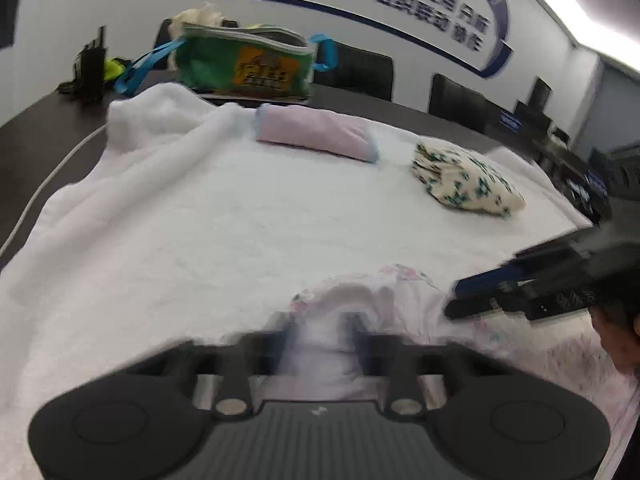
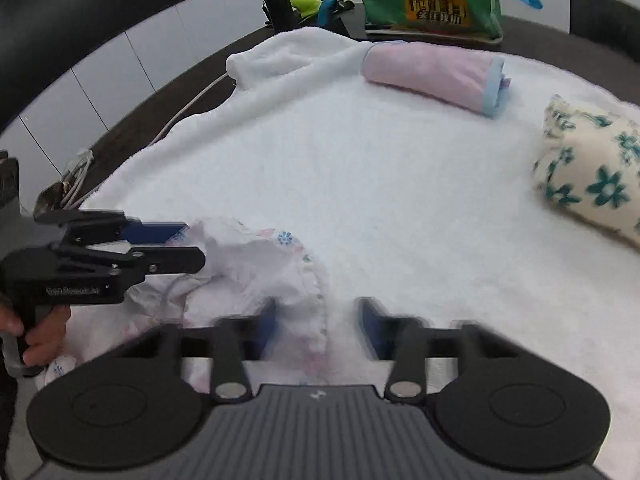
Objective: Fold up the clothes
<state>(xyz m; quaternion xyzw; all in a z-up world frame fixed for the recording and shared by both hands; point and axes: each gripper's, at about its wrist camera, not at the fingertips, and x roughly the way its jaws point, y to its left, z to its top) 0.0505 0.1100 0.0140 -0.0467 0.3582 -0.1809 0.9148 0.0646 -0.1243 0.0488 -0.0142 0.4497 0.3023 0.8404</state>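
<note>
White fleece blanket (image 2: 360,168) covers the dark bench (image 2: 120,140). At its far edge stands a green bag (image 2: 432,0); before it lie a pink roll (image 2: 432,72) and a flowered bundle (image 2: 588,176). At the near edge, a crumpled pale garment (image 2: 248,272): left gripper (image 2: 188,248) has its jaws nearly closed on it, right gripper (image 2: 316,324) gapes over its hem.

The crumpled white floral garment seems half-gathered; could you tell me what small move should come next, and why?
Probably close the right hand-held gripper on the hem lying between its open fingers. The left hand-held gripper already sits on the white floral garment, so a second hold would let it be spread flat on the white towel.
</note>
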